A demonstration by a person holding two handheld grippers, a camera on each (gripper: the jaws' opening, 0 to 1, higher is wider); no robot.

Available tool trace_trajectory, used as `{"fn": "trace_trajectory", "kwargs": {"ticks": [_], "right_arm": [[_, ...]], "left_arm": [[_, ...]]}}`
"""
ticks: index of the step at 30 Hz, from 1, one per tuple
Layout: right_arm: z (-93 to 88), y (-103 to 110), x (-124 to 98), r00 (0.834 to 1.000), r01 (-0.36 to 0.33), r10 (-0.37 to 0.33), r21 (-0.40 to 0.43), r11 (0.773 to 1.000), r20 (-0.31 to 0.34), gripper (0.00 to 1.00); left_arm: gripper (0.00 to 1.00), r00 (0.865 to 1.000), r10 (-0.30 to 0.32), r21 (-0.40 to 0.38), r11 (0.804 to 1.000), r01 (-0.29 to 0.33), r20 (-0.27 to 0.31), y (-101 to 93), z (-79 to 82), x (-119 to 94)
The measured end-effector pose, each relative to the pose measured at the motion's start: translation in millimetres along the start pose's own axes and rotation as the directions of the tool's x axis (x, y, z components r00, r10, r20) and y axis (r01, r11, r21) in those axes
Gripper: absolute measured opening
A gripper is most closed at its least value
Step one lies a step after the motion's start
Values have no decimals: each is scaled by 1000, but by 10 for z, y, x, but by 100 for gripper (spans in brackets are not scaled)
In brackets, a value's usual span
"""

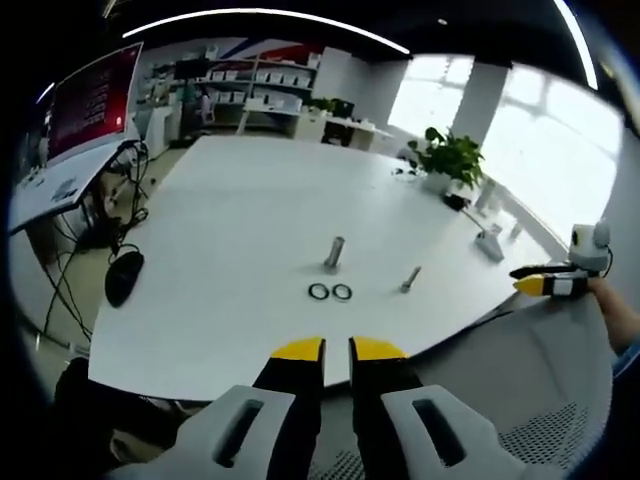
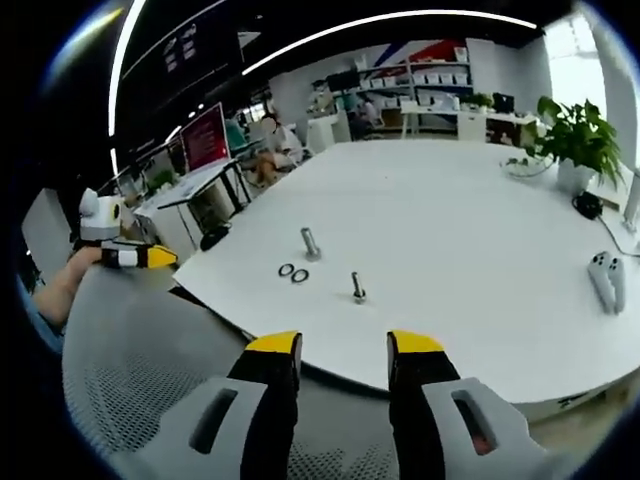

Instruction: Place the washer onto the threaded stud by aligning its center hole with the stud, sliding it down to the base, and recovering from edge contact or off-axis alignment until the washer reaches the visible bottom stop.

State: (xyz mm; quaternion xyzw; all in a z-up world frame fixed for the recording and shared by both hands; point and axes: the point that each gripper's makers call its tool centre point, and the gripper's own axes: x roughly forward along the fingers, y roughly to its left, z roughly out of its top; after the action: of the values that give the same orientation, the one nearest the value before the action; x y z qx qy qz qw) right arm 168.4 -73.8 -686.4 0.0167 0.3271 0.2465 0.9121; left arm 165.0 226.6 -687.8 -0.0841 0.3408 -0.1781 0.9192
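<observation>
Two dark washers (image 1: 330,291) lie side by side on the white table (image 1: 240,200), just in front of a thick upright metal stud (image 1: 334,252). A thinner threaded stud (image 1: 410,279) stands to their right. My left gripper (image 1: 337,348) hovers off the table's near edge, jaws nearly together with nothing between them. In the right gripper view the washers (image 2: 293,272), thick stud (image 2: 310,243) and thin stud (image 2: 357,288) sit ahead of my right gripper (image 2: 345,345), which is open and empty. The other gripper (image 2: 140,257) shows at the left.
A grey mesh chair back (image 2: 130,370) lies below both grippers. A black mouse (image 1: 124,275) sits off the table's left side. A white game controller (image 2: 607,278), cables and a potted plant (image 2: 575,135) occupy the right part of the table. Desks with monitors (image 1: 95,100) stand behind.
</observation>
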Motion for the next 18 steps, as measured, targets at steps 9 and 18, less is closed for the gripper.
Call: {"fn": "trace_trajectory", "kwargs": {"ticks": [9, 18], "right_arm": [[20, 25, -10, 1000, -22, 22, -8, 1000, 11, 36], [25, 55, -7, 999, -37, 37, -11, 999, 10, 36]], "left_arm": [[8, 1000, 4, -17, 1000, -5, -26, 5, -48, -10], [12, 1000, 19, -26, 999, -19, -14, 36, -33, -14]]}}
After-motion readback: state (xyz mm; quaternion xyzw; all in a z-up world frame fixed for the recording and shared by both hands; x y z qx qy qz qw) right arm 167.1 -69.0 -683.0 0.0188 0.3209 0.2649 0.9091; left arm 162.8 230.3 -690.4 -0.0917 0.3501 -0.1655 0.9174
